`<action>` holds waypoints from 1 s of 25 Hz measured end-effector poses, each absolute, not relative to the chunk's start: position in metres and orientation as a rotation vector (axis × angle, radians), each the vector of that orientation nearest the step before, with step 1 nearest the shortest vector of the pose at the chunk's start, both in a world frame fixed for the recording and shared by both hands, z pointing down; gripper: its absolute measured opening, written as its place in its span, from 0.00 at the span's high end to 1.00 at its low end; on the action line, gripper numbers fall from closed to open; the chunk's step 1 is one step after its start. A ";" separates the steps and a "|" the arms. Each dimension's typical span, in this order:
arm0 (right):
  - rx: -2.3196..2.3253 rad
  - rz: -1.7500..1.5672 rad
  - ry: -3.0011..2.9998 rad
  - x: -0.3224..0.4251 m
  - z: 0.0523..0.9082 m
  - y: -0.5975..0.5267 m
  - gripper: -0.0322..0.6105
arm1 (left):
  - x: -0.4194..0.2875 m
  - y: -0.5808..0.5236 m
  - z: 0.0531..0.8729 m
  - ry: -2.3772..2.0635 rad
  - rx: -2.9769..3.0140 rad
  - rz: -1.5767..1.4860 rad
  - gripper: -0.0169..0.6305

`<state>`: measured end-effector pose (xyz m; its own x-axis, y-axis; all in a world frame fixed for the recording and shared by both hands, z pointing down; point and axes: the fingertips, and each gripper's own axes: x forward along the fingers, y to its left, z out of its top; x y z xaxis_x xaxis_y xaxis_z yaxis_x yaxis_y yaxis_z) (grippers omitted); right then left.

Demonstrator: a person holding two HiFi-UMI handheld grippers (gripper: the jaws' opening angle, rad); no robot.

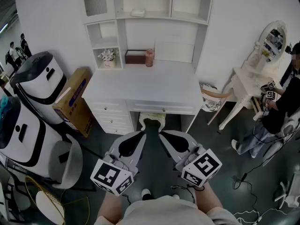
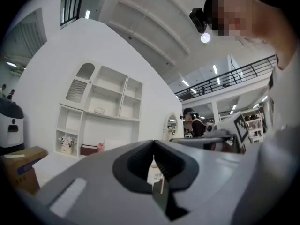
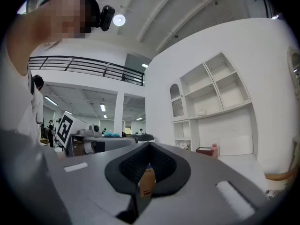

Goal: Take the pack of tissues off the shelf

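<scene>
Both tools hang low by the person's body, the left tool (image 1: 140,135) and right tool (image 1: 163,136) side by side, tips toward 12 o'clock, each with jaws pressed together on nothing. A white tabletop (image 1: 145,86) lies ahead, carrying a dark red box (image 1: 135,56) and pink cup (image 1: 149,57); a cardboard box (image 1: 75,100) leans at 10 o'clock. The pack of tissues (image 1: 137,13) rests on the upper shelf (image 1: 164,18) at 12 o'clock, well apart from both.
</scene>
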<state>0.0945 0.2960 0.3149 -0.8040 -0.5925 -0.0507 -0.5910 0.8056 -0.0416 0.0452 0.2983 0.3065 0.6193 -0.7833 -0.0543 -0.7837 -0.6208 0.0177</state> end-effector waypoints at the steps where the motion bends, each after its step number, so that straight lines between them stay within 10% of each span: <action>1: -0.959 -0.036 2.927 0.092 0.314 0.295 0.95 | 0.043 0.297 0.306 1.363 -2.819 0.088 0.97; 25: -1.077 0.019 2.868 0.041 0.323 0.285 0.95 | -0.010 0.282 0.311 1.240 -2.859 0.143 0.97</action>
